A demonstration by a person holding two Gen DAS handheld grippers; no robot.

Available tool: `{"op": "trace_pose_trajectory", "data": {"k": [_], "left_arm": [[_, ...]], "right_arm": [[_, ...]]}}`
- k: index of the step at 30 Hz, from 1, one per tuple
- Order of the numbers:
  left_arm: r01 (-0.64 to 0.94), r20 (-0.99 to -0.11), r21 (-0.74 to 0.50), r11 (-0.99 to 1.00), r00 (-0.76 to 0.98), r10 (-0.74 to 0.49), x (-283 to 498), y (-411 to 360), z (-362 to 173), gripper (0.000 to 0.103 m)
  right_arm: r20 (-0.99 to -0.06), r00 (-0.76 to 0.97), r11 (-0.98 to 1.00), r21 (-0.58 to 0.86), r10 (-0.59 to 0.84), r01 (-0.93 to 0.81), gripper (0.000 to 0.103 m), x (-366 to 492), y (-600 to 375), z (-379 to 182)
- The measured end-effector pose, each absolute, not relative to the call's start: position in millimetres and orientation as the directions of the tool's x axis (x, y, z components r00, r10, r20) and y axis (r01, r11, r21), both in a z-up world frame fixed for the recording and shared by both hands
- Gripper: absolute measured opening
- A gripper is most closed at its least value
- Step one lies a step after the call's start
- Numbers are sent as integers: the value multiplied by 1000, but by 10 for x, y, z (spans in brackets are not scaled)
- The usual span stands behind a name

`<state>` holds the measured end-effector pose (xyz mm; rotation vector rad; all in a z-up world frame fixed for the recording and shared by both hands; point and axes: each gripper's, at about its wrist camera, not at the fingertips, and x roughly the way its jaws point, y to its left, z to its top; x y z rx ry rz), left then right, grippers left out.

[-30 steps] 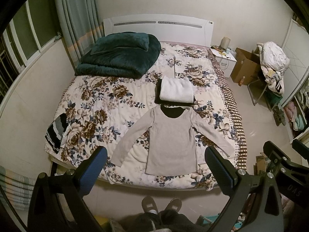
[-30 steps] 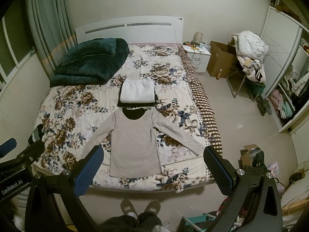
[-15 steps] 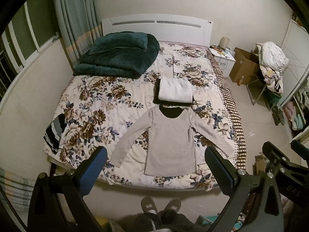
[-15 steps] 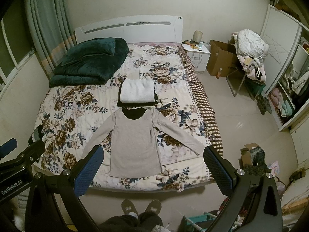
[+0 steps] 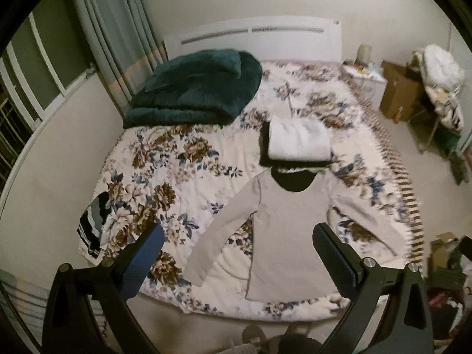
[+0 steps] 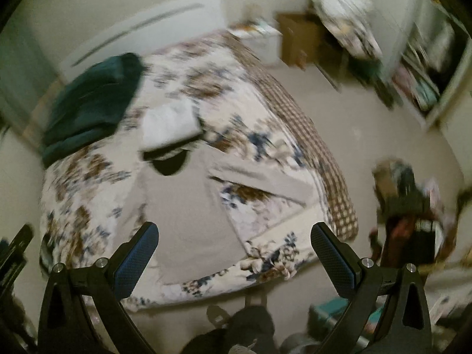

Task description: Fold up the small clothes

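Here we hold both the left gripper [image 5: 237, 247] and the right gripper [image 6: 234, 243] wide and empty above the shirt [image 5: 287, 236], spread flat at the bed's [image 5: 177, 177] near edge, sleeves out for folding.

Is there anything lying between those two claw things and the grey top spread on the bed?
Nothing visible does. The grey long-sleeved top lies flat and uncovered near the bed's foot edge, and the open left gripper and right gripper hang above it. The folded white garment sits beyond its collar.
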<state>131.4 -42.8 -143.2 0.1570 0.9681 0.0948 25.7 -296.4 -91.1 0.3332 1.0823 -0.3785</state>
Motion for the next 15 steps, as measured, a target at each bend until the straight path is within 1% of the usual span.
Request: {"op": "trace_pose_trajectory", "data": {"k": [5,8,10,15], "left_arm": [[-38,-845,191,981,502,184,1776,-680,-2501,103],[-71,-885,195,978,418,207,2089,-909,-3223,103],[-94,-898,191,977,385,213,2219,-978,-3540,103],[-131,-919,203,970,317,235,2532,-1168,-4327,103]], "right_arm": [[-951,287,755,102,-118,647,103,542,-4077,-2279],[-968,237,667,120,-88,735,102,658,-4788,-3149],[-975,211,606,131,-62,784,98,702,-5208,-3685],[-979,204,470,185,9,863,97,866,-6010,-4909]]}}
